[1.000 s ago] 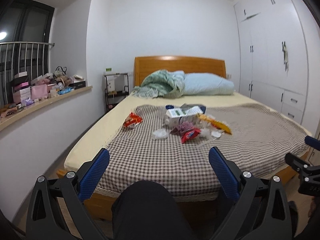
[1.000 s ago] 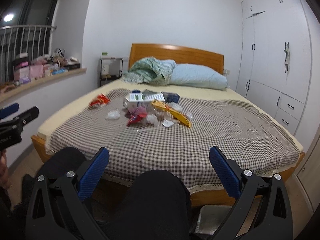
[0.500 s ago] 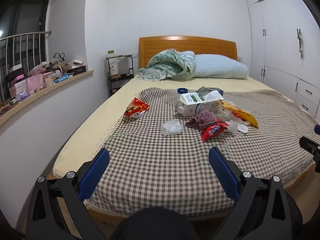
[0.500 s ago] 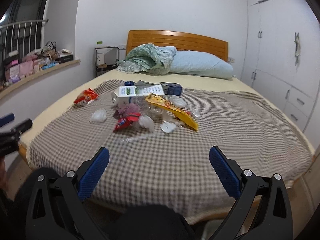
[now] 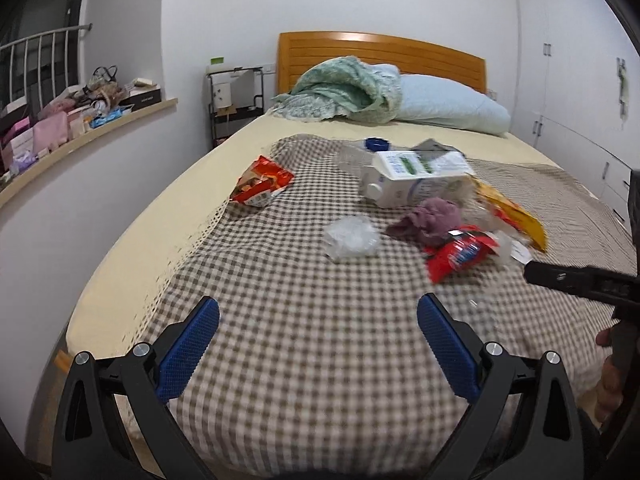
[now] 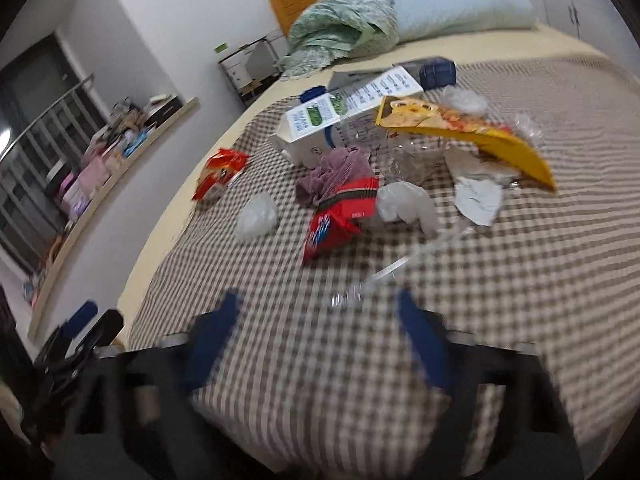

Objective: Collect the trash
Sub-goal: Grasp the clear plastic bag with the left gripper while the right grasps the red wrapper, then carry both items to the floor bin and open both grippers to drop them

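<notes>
Approach step: both grippers, left [image 5: 318, 334] and right [image 6: 318, 330], hover over the bed's [image 5: 120, 248] foot edge, jaws wide and empty. Next, I judge, reach for the red wrapper [image 6: 340, 216] nearest.

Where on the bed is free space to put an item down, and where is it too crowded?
Free: the checked blanket between the left gripper and the crumpled clear plastic; also the yellow sheet left of the orange snack bag. Crowded: around the milk carton, purple cloth, red wrapper and yellow bag.
</notes>
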Demonstrator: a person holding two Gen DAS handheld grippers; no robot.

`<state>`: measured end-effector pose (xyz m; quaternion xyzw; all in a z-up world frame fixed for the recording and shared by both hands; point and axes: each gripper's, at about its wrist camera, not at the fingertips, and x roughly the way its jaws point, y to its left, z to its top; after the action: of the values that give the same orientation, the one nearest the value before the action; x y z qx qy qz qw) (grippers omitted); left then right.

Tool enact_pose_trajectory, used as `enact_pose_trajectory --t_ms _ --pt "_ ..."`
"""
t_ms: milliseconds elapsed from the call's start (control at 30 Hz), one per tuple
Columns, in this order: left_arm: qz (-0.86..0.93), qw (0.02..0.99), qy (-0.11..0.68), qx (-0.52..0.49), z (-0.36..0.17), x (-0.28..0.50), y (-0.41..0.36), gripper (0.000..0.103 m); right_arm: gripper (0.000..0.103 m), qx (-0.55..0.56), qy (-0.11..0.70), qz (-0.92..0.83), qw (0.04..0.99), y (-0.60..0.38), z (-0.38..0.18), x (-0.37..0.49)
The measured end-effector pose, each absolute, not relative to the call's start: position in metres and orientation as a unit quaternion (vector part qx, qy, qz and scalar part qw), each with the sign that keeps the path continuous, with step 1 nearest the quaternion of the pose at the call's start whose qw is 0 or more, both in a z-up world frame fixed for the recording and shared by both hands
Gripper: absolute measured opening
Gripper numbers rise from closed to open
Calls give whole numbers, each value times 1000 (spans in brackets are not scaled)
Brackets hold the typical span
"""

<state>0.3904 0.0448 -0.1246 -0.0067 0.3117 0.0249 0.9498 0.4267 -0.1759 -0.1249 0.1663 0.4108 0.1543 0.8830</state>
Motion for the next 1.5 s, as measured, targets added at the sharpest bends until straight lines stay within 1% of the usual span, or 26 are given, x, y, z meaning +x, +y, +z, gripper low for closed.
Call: enact_pose_trajectory --t_ms 133,267,300,333,367,400,433,467,500,567,633,733,767,800,833,867,900,933,1067,1100,1167,1267,1400,1500 --pt "21 944 327 -24 -133 433 55 96 56 219 412 139 874 -177 -144 460" --pt "8 942 334 -28 -146 479 59 96 56 286 391 114 867 -186 -161 477" --pt "6 942 334 -26 -148 486 58 96 54 292 388 114 867 -185 -165 482" --pt "2 941 338 -20 -151 499 55 96 33 297 383 115 867 -184 -167 484" --pt "0 939 344 -15 -154 506 52 96 21 298 379 121 868 -184 -167 485" --pt "0 935 356 -3 -158 517 47 96 14 299 381 130 865 -183 -167 484" --pt "0 930 368 13 -162 530 42 96 10 301 377 137 865 -181 -167 483" --pt "0 926 376 21 -165 540 37 96 9 298 368 149 868 -180 -162 477" --pt "-2 921 389 35 -170 552 32 88 9 291 365 153 871 -178 -158 474" --pt "-10 909 415 51 -178 573 23 81 8 278 354 169 877 -176 -149 467" --pt "-26 904 426 38 -183 589 17 78 6 258 345 189 883 -172 -139 461" --pt "-31 885 464 11 -198 619 10 62 6 226 324 192 899 -169 -123 454" --pt "-32 878 478 9 -206 628 8 48 6 224 323 193 899 -169 -121 455" --pt "-31 874 485 8 -210 633 8 36 6 225 326 198 897 -171 -118 456" --pt "-30 875 483 5 -211 634 7 24 6 227 329 198 895 -173 -116 456" --pt "-23 880 474 2 -206 632 7 9 6 230 329 195 895 -176 -113 456" --pt "-19 883 469 -1 -197 627 8 3 6 226 324 195 898 -182 -103 452" --pt "-17 886 463 -7 -186 621 10 3 6 220 317 192 902 -186 -95 448" --pt "-36 919 391 -46 -96 555 18 1 6 180 276 172 928 -220 -46 414" --pt "-44 922 380 -51 -81 541 16 1 6 173 269 164 933 -231 -36 403" --pt "-71 929 358 -57 -44 504 2 1 6 169 263 147 938 -251 -21 383" --pt "-130 938 319 -44 1 447 -38 1 6 164 253 103 948 -289 0 335" --pt "-231 930 282 -41 35 377 -95 1 6 135 243 38 960 -337 18 264" --pt "-278 919 277 -43 37 340 -133 1 6 128 243 0 961 -367 11 219"
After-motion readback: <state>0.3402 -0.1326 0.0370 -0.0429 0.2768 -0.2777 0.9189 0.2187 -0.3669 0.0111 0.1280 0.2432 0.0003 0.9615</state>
